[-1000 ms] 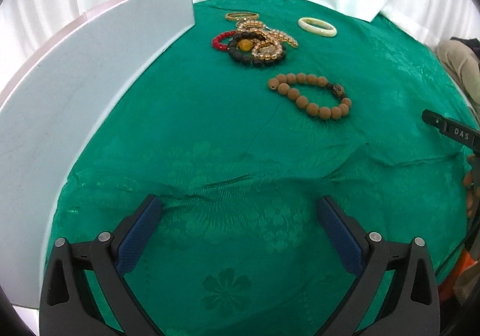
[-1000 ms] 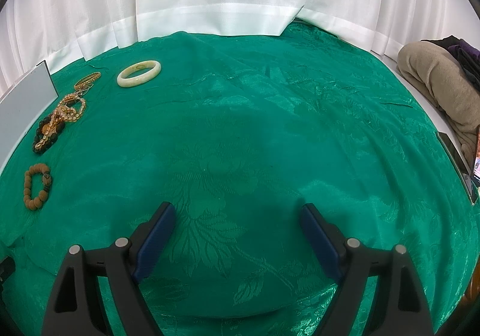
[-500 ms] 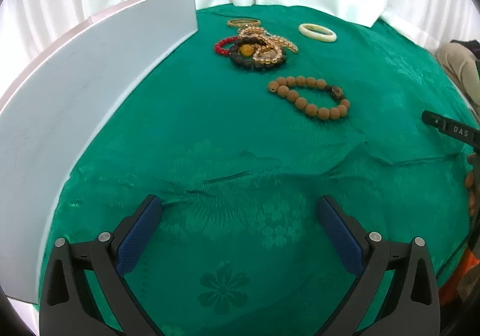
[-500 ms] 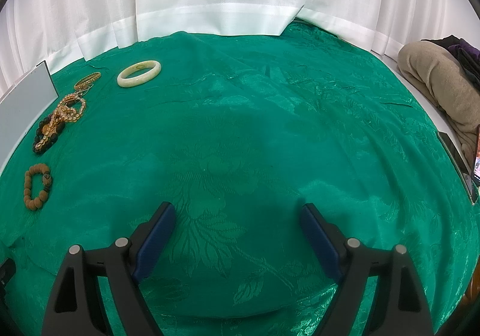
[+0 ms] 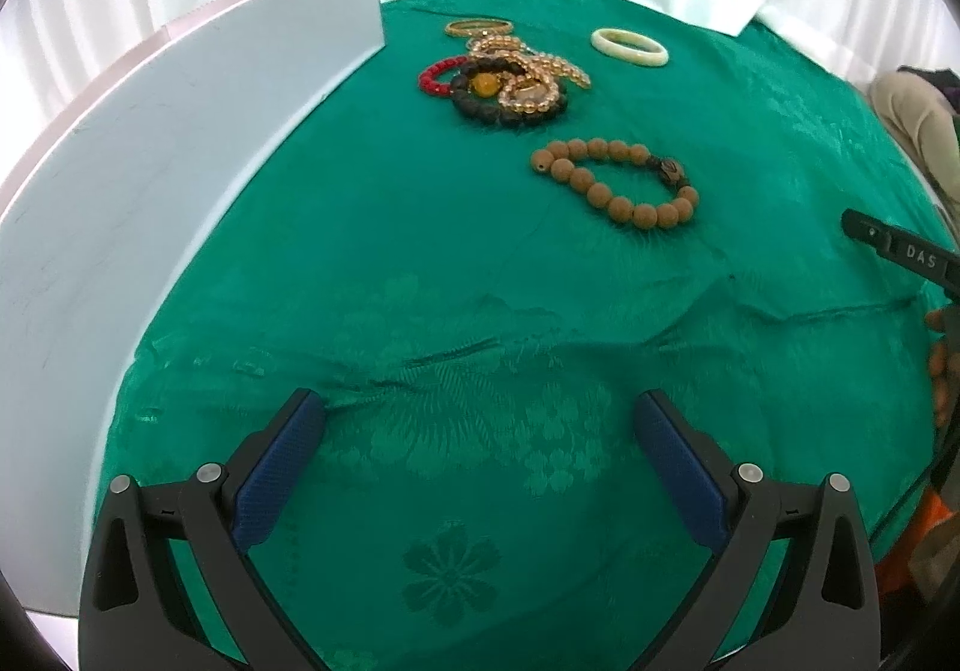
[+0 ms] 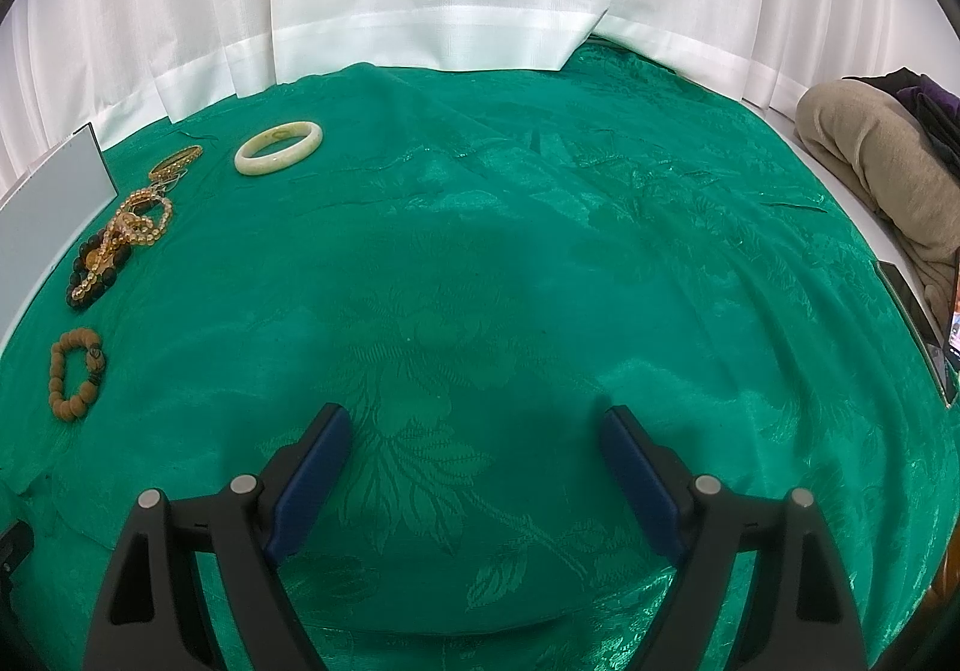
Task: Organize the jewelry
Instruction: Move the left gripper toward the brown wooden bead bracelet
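Jewelry is sitting untouched, nothing having shifted, while you are holding left claw (image 5: 480,440) and right claw (image 6: 477,446) wide open and empty over the surface (image 6: 540,263), sorting unstarted.

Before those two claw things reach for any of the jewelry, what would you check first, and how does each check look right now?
1. Left gripper open with nothing between the fingers: ok.
2. Right gripper open and empty: ok.
3. Brown bead bracelet lies alone on the green cloth, free to pick: ok.
4. White bangle lies apart from the rest: ok.
5. Pile of bracelets, red, black and golden strands overlapping: not ok for lifting one cleanly.
6. A place to sort the pieces into: cannot tell; only a grey board stands along the cloth's edge.
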### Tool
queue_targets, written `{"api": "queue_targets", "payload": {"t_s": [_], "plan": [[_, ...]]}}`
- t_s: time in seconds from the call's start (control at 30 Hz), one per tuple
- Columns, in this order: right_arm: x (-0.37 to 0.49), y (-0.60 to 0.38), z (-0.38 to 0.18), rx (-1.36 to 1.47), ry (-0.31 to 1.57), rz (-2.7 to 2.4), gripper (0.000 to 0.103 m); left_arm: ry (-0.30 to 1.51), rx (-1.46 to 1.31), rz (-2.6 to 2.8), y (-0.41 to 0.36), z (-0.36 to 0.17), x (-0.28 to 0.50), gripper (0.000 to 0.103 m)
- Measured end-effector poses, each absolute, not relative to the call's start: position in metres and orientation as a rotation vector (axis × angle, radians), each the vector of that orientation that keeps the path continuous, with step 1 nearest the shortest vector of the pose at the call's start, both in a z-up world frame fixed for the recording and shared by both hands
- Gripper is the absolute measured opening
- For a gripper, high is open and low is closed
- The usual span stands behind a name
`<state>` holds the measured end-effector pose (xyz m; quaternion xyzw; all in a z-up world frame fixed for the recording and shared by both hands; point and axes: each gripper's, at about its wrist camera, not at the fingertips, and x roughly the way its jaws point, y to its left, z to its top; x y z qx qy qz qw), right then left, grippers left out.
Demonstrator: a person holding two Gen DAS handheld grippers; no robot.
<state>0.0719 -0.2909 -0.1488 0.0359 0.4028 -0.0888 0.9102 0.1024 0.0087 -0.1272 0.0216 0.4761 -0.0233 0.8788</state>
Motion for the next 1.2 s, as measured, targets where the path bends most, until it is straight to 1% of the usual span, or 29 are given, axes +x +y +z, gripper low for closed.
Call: {"api": "queue_targets", "payload": {"t_s": [0.33, 0.67, 0.87, 1.0, 1.07, 1.13, 1.2], "plan": [[0.072, -0.291, -0.149, 0.075, 0.830, -0.181, 0.088, 0.940, -0.016, -0.083, 0.010, -0.109, 0.101, 0.102], [0.072, -0.289, -0.149, 0.079, 0.830, -0.178, 0.088, 0.957, -0.099, -0.156, 0.019, -0.107, 0.105, 0.102], [0.072, -0.289, -0.149, 0.079, 0.829, -0.177, 0.088, 0.949, -0.078, -0.241, 0.001, -0.096, 0.120, 0.102], [0.072, -0.290, -0.148, 0.080, 0.829, -0.176, 0.088, 0.947, -0.096, -0.269, -0.022, -0.085, 0.150, 0.101], [0.072, -0.290, -0.148, 0.080, 0.829, -0.176, 0.088, 0.926, -0.076, -0.256, -0.037, -0.082, 0.164, 0.098], [0.072, -0.290, -0.148, 0.080, 0.829, -0.176, 0.088, 0.920, -0.044, -0.261, -0.054, -0.084, 0.176, 0.087], [0.073, -0.290, -0.148, 0.081, 0.829, -0.175, 0.088, 0.939, 0.007, -0.248, -0.069, -0.094, 0.186, 0.080]]}}
